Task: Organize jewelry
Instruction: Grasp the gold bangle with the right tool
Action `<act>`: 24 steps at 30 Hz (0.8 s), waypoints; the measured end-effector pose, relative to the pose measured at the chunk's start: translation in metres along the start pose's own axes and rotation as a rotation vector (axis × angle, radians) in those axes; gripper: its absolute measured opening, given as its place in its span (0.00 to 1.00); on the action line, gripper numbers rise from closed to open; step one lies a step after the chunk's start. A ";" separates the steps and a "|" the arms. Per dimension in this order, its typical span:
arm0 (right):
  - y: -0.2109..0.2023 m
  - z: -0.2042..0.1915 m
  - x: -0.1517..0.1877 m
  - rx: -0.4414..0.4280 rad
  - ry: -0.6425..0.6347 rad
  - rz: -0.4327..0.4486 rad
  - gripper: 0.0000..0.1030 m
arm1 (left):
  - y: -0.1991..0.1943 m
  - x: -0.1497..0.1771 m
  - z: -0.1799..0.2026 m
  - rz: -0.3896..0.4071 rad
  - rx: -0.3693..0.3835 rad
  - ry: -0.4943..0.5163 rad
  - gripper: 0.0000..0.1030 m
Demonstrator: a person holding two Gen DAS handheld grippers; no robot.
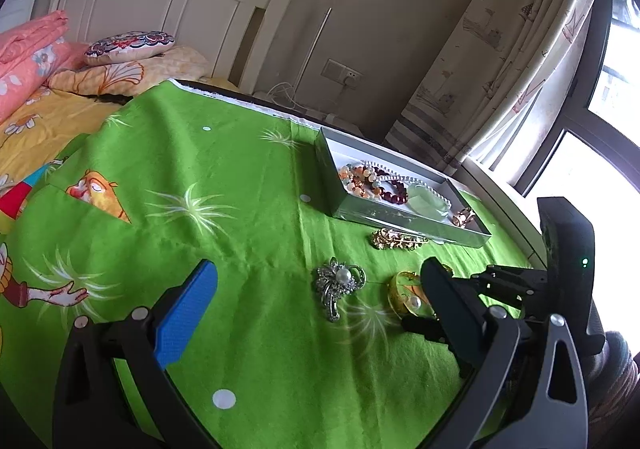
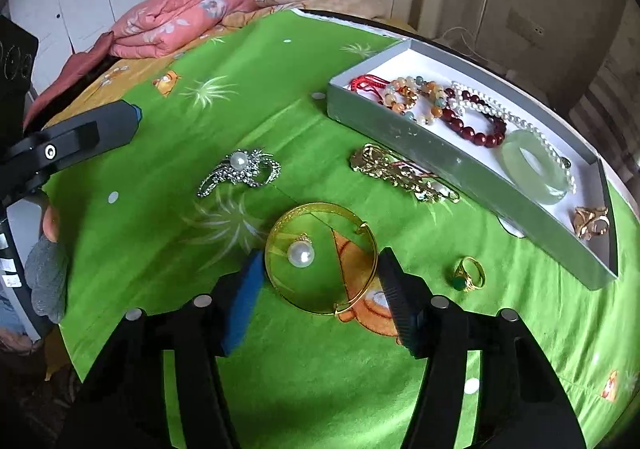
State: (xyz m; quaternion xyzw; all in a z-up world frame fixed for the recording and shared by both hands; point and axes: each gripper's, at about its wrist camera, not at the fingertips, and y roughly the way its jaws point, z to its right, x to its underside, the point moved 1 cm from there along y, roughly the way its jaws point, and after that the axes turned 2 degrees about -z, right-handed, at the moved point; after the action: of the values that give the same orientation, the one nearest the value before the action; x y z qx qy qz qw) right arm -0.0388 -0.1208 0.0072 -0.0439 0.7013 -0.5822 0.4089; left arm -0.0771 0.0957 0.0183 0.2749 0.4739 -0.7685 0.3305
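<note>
I have the right tongs (image 2: 320, 289) straddling the gold bangle (image 2: 322, 259), one pad at its nine o'clock edge, the other at its three o'clock edge. I can't tell whether the pads press on it yet, so I won't call it gripped. A loose pearl pendant (image 2: 301, 253) lies inside the ring of the bangle. My left tongs (image 1: 320, 309) hang released and empty above the green cloth (image 1: 240, 189), the silver pearl brooch (image 1: 340, 283) lying between their pads, untouched.

By my reckoning I'm a bit over halfway. The grey tray (image 2: 400, 121), at one o'clock from the bangle, already holds the bead bracelets (image 2: 436, 109), a pearl strand (image 2: 516, 117), a jade bangle (image 2: 536, 169) and a gold ring (image 2: 592, 223) at its near end. Left on the cloth: the bangle, the pendant, the brooch at eleven o'clock, the gold hair clip (image 2: 400, 173) just beside the tray wall, and a green-stone ring (image 2: 469, 273) at three o'clock.
</note>
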 end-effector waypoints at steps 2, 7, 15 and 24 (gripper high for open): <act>-0.001 0.002 0.001 -0.001 0.010 0.006 0.55 | 0.001 0.000 0.000 -0.002 -0.002 -0.003 0.98; -0.013 0.006 0.001 -0.014 0.031 0.065 0.55 | 0.003 0.000 0.000 -0.013 -0.012 0.000 0.98; -0.043 0.024 0.012 -0.044 0.097 0.160 0.55 | 0.029 0.005 0.021 -0.172 -0.020 0.119 0.98; -0.060 0.056 0.032 -0.069 0.197 0.206 0.55 | 0.055 0.008 0.050 -0.255 -0.148 0.286 0.80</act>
State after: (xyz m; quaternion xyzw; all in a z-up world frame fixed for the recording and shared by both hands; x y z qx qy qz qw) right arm -0.0501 -0.2004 0.0426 0.0714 0.7583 -0.5144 0.3940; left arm -0.0451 0.0299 0.0024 0.2941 0.6023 -0.7202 0.1792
